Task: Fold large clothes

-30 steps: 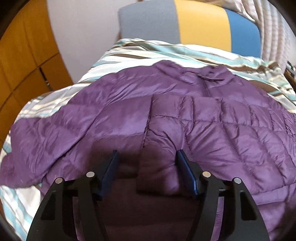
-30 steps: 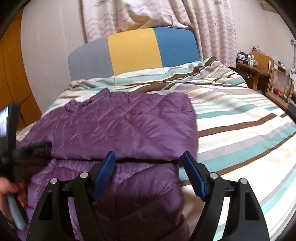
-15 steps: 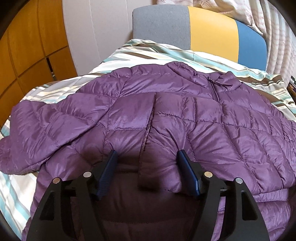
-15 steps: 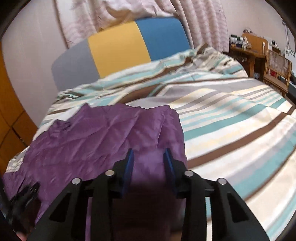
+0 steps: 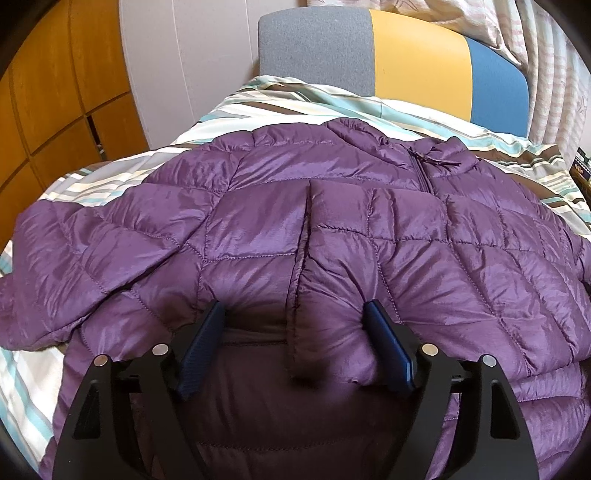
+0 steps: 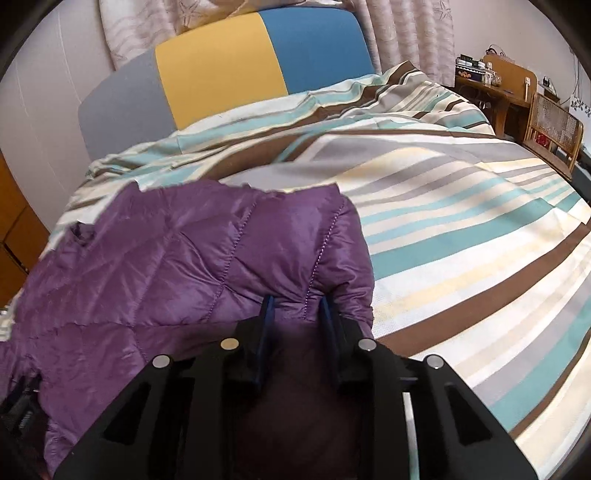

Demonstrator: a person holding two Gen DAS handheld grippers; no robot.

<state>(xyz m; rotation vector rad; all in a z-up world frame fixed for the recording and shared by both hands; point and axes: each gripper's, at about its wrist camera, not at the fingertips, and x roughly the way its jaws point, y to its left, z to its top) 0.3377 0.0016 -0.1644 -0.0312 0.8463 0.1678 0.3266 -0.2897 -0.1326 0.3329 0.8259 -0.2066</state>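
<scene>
The bed (image 6: 461, 229), under a striped cover, carried the purple quilted jacket (image 5: 258, 229) spread across it. The left gripper (image 5: 295, 328) stood wide and opening, its fingers (image 5: 388, 350) straddling a folded sleeve end. The right gripper (image 6: 297, 314), opening slightly, pinched the jacket's edge between narrow fingers (image 6: 328, 317).

Jacket (image 5: 332, 236) shiny purple, quilted in diamond stitching, dark purple zip at collar; lining in shadow looks darker purple
Bedcover (image 6: 461, 229) striped: teal, cream, pale yellow, grey, brown
Headboard (image 5: 402, 59) in three blocks: grey, yellow, blue
Curtain (image 6: 406, 33) pale pink-white with wavy bands and starfish print
Wardrobe (image 5: 55, 110) orange-brown wood
Wall (image 5: 184, 66) pale grey-white
Left gripper (image 5: 295, 332) black frame, dark blue pads, silver screws
Right gripper (image 6: 297, 306) same colours
</scene>
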